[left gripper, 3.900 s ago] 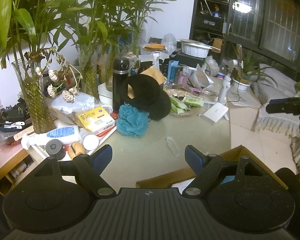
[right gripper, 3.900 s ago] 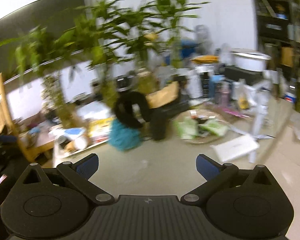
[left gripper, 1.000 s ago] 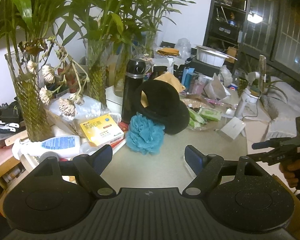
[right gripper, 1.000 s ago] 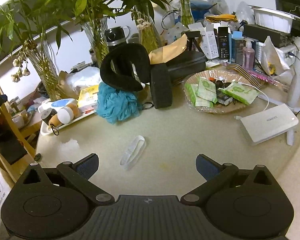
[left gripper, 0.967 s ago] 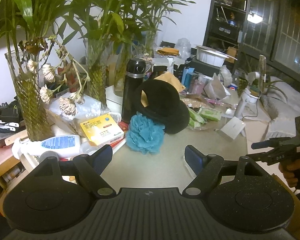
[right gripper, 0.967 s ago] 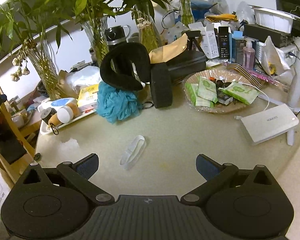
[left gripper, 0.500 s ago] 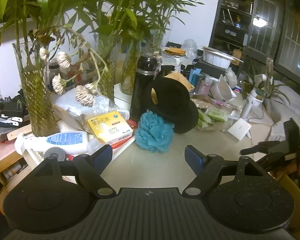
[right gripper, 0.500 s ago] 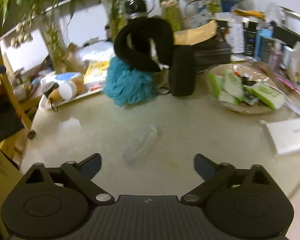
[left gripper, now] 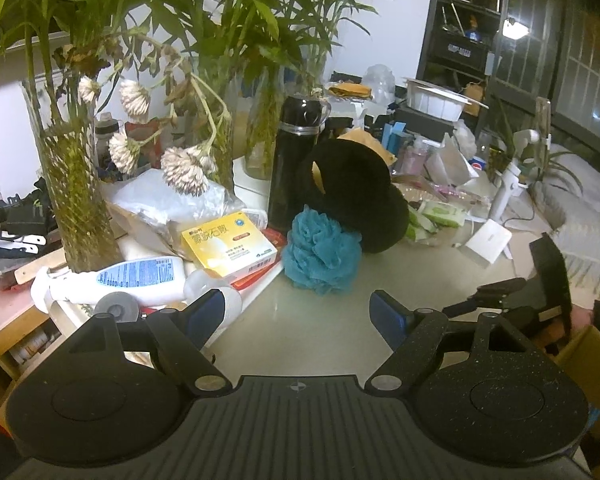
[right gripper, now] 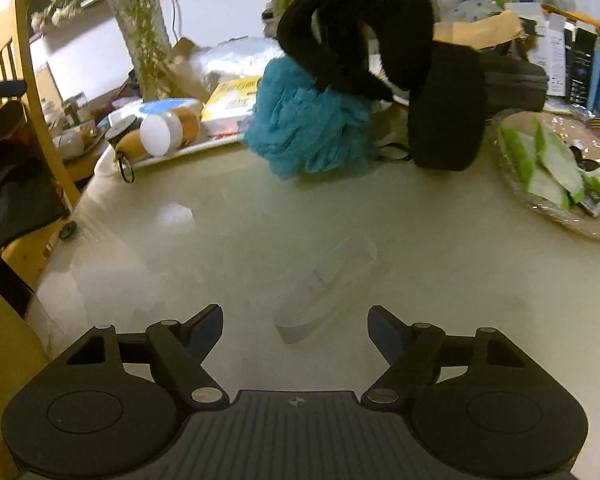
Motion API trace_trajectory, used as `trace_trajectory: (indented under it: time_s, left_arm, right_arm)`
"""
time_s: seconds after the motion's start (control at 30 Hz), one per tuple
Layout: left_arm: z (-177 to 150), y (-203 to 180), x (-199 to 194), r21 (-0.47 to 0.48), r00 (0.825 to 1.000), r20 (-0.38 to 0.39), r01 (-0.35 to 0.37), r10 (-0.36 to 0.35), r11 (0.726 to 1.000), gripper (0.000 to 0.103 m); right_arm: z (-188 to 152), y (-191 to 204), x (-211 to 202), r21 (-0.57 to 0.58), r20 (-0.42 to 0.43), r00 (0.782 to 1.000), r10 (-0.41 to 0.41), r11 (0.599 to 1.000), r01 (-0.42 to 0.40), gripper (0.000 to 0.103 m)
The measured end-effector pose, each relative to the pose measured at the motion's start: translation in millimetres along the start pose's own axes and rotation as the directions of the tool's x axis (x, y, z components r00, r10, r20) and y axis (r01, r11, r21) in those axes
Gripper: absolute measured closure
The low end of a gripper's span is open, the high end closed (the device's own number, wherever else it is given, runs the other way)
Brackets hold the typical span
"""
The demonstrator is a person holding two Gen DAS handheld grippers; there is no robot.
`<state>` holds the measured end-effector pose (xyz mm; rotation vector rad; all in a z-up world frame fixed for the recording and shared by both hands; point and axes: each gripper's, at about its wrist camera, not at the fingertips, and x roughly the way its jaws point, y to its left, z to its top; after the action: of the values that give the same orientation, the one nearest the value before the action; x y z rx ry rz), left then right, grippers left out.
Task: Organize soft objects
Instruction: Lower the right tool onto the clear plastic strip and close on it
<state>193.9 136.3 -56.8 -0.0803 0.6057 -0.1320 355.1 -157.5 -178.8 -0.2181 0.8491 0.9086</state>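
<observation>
— Right tool?
— My right gripper [right gripper: 295, 326] has just been narrowing (nothing between the jaws) over a clear plastic case [right gripper: 327, 282].
— Left?
— Left gripper [left gripper: 298, 313] wide, empty; fluffy teal mesh bath pouf [left gripper: 320, 254] touches the black plush neck pillow [left gripper: 354, 194].

My tongs [left gripper: 296, 314] are black with blue pads [left gripper: 205, 312]; I see a teal bath pouf [left gripper: 320, 256], black neck pillow [left gripper: 354, 192], yellow box [left gripper: 228, 246], pale glossy tabletop [right gripper: 420, 232].

Left tool [left gripper: 296, 314] gaping over table [left gripper: 300, 344], teal loofah [left gripper: 320, 258] against black neck pillow [left gripper: 356, 192]
</observation>
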Motion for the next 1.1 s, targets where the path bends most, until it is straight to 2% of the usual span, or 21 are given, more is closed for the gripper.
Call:
trace_trajectory:
  time_s: [0.13,0.27,0.47,0.53,0.57,0.63,0.7,0.9,1.1]
  left_arm:
    - [-3,2,3,-0.004,1.000,-0.010,0.007,-0.007,1.000,0.023]
    - [-6,2,6,-0.002,1.000,-0.016,0.008,-0.008,1.000,0.023]
    - [-8,2,13,-0.007,0.999,-0.029,0.016,-0.016,1.000,0.023]
    - [-9,0,14,-0.004,0.999,-0.032,0.020,-0.020,1.000,0.023]
    - [-9,-2,14,-0.002,0.999,-0.033,0.023,-0.023,1.000,0.023]
    - [-9,-4,15,0.005,0.999,-0.036,0.026,-0.026,1.000,0.023]
    - [-9,-6,15,0.010,0.999,-0.036,0.030,-0.030,0.999,0.023]
    - [-3,-14,15,0.030,0.999,-0.033,0.042,-0.041,0.999,0.023]
    - [12,-30,15,0.084,0.998,-0.018,0.059,-0.057,0.995,0.023]
  right_arm:
    - [-1,1,13,-0.018,-0.009,1.000,-0.022,1.000,0.022,0.029]
    - [-2,5,20,-0.053,0.010,0.998,-0.054,0.997,0.055,0.030]
    - [-3,16,22,-0.141,0.046,0.993,-0.111,0.983,0.117,0.047]
    - [-3,20,21,-0.171,0.059,0.989,-0.132,0.975,0.141,0.064]
    - [-3,21,21,-0.181,0.060,0.988,-0.141,0.972,0.149,0.069]
    - [-3,21,21,-0.185,0.058,0.984,-0.170,0.966,0.178,0.091]
    - [-3,16,18,-0.166,0.056,0.983,-0.174,0.969,0.181,0.099]
    - [5,-9,-15,0.004,0.080,0.988,-0.131,0.991,0.131,0.099]
    - [15,-17,-71,0.089,0.111,0.984,-0.139,0.988,0.129,0.100]
